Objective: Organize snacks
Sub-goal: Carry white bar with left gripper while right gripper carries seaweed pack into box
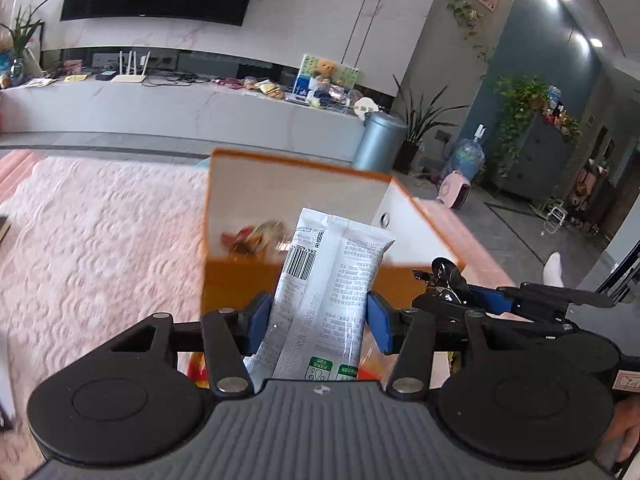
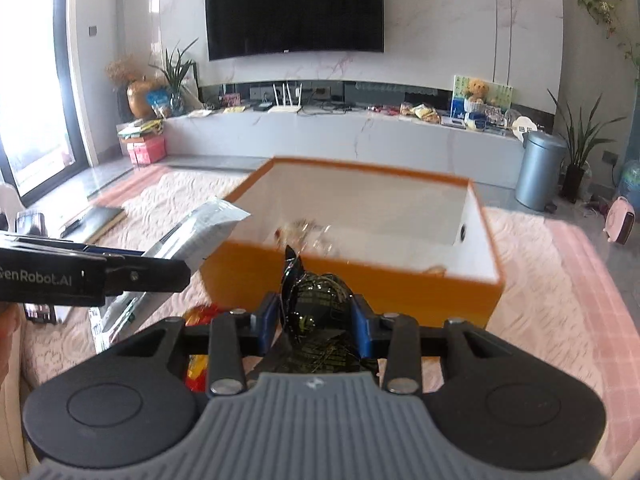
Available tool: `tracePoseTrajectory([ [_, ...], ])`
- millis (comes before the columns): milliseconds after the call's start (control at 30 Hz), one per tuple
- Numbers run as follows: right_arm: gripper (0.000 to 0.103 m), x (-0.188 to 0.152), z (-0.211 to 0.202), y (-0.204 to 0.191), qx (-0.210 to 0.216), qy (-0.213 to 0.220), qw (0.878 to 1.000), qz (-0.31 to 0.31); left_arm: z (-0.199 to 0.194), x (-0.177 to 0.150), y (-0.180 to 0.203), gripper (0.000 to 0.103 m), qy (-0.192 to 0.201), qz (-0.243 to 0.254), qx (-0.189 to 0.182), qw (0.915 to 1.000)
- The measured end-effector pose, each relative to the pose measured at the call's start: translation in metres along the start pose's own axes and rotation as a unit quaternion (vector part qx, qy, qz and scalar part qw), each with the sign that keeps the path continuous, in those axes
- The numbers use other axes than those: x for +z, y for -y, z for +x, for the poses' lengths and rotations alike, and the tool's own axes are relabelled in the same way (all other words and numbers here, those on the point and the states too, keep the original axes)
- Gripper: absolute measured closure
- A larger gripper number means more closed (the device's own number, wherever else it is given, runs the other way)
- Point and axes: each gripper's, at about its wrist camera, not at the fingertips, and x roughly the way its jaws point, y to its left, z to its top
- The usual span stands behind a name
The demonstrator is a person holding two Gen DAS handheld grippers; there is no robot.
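Snacks are held in both tools. A white snack pouch is clamped across its width by the left hand-held gripper, the sealed end projecting ahead toward the orange box. A black foil-wrapped snack is clamped at its middle by the right hand-held gripper, with the box just ahead and below. Other snacks are seen inside the box, blurred. Both items are judged light, soft and crushable, with slippery film; a hold across the body, not on the sealed fin, is recommended. The box rests on a pink rug.
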Motion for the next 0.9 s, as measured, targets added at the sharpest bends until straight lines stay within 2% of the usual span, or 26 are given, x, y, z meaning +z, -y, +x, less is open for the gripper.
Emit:
tracePoseTrajectory([
  [200, 0.067, 0.049, 0.005, 0.042, 0.007, 0.012, 1.000, 0.025, 0.032, 0.054, 0.006, 0.045, -0.004, -0.023, -0.036, 0.9991],
  [400, 0.067, 0.081, 0.040, 0.069, 0.006, -0.013, 1.000, 0.026, 0.084, 0.087, 0.004, 0.045, -0.042, -0.041, -0.050, 0.9970],
  [700, 0.067, 0.092, 0.116, 0.095, 0.005, -0.079, 0.997, 0.010, 0.159, 0.096, -0.007, 0.045, -0.109, -0.051, -0.040, 0.9919],
  [900, 0.067, 0.088, 0.157, 0.101, 0.005, -0.121, 0.993, -0.011, 0.190, 0.095, -0.010, 0.045, -0.137, -0.049, -0.027, 0.9890],
])
